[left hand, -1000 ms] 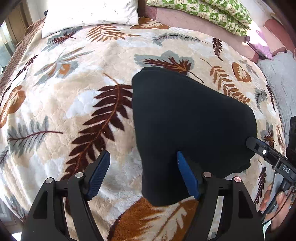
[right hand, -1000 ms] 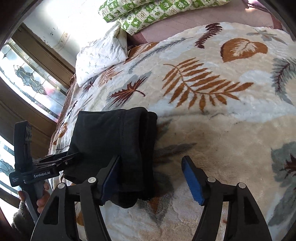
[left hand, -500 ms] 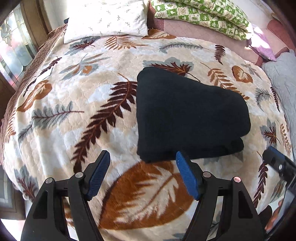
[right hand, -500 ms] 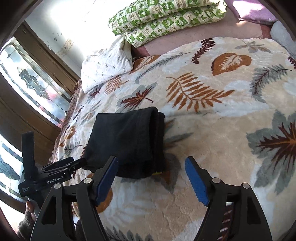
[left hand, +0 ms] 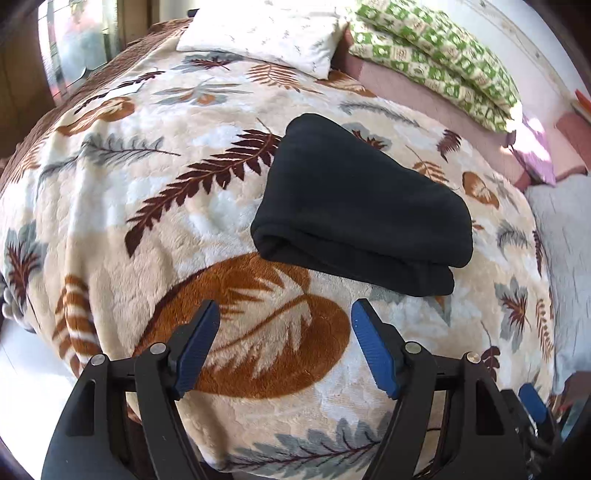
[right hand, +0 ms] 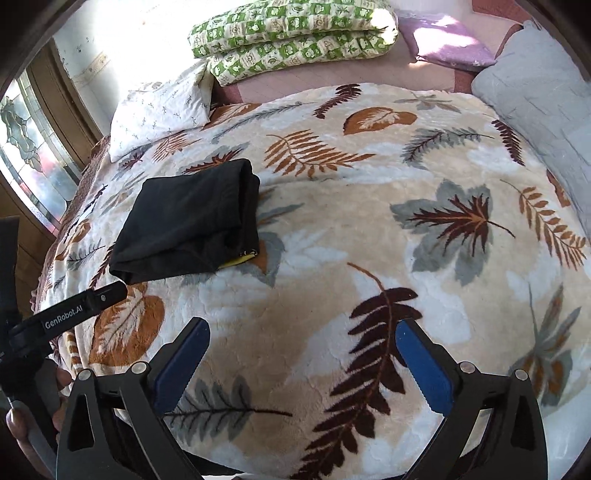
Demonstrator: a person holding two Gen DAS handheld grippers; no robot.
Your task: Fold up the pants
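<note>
By the stained-glass window (right hand: pixel 26 155) on the left, a white pillow (left hand: pixel 266 33) sits at the head of the bed. The left gripper (left hand: pixel 284 345) hangs above the leaf-print blanket (left hand: pixel 122 206), fingers spread wide, nothing between them. Just ahead of it lie the black pants (left hand: pixel 354 203), folded into a thick, neat bundle, layered edge facing the grippers, a yellow tag (right hand: pixel 238 261) peeking out underneath. Further right, the right gripper (right hand: pixel 301 363) is likewise spread and empty, well apart from the bundle. The folding looks finished to me; what remains, I'd judge, is at most smoothing the stack or leaving it be. Green checked quilts (right hand: pixel 291 33) are stacked at the far edge.
</note>
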